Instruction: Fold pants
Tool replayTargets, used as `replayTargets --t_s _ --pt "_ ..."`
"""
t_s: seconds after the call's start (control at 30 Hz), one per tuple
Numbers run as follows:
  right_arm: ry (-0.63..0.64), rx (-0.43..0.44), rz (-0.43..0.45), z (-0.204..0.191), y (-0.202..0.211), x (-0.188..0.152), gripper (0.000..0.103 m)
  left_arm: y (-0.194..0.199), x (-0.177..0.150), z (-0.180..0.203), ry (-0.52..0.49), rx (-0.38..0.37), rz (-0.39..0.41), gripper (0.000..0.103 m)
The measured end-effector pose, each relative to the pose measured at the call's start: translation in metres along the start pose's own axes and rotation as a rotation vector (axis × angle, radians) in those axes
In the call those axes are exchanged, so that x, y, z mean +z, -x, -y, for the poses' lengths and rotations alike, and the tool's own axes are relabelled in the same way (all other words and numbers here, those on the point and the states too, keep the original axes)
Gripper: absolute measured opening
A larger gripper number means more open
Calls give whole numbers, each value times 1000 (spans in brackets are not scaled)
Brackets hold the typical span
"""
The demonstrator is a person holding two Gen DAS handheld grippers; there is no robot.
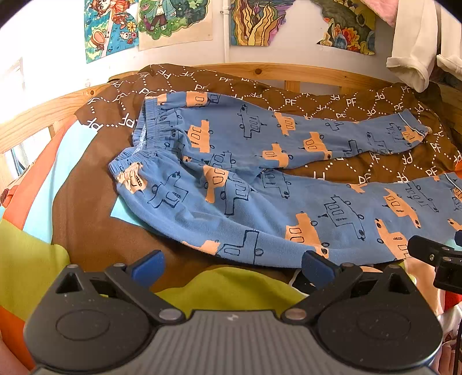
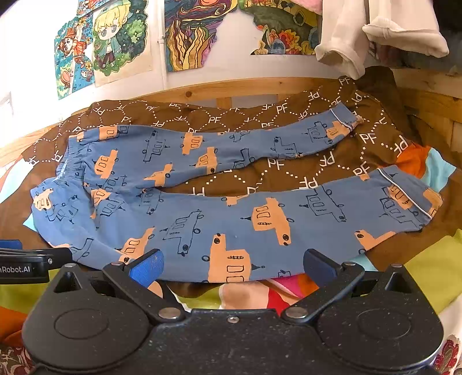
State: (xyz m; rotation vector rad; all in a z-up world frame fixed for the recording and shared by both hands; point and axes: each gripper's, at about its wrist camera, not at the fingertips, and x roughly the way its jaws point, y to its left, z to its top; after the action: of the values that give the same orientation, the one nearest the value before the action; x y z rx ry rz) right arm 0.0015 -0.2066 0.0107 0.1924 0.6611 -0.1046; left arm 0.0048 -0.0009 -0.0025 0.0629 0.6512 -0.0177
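Observation:
Blue pants [image 1: 248, 184] [image 2: 219, 213] printed with orange and outlined cars lie flat on the bed, waistband at the left, both legs spread apart toward the right. My left gripper [image 1: 232, 269] is open just short of the near leg's front edge, holding nothing. My right gripper [image 2: 232, 268] is open too, its blue fingertips [image 2: 147, 266] at the front hem of the near leg, nothing between them. Each gripper shows at the edge of the other's view: the right one [image 1: 433, 256], the left one [image 2: 31, 259].
A brown cover [image 2: 306, 170] with white "PF" lettering lies under the pants, over a multicoloured blanket [image 1: 31, 259]. A wooden bed rail [image 2: 260, 86] runs behind. Drawings [image 1: 173, 20] hang on the wall, and a white garment [image 2: 346, 37] hangs at the upper right.

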Motion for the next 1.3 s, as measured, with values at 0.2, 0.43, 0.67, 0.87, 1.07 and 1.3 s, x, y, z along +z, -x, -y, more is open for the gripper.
replayTargets --t_s 0.2,0.43,0.67,0.87,1.07,1.3 --pt "-4 -1 -6 0 -1 2 102 5 0 -4 2 -1 0 103" --pt "-5 -1 -8 -1 0 1 102 4 0 -5 2 -2 -1 103" --pt "-5 -1 -9 0 -1 2 102 5 0 -5 3 -2 0 103" --pt "-6 0 -10 0 -1 2 102 4 0 -5 3 -2 -1 103" --pt "-7 -1 -10 0 -1 2 102 5 0 -5 3 -1 -1 103" --pt "-7 -1 -12 -1 -1 2 102 3 0 -6 4 1 -4 103"
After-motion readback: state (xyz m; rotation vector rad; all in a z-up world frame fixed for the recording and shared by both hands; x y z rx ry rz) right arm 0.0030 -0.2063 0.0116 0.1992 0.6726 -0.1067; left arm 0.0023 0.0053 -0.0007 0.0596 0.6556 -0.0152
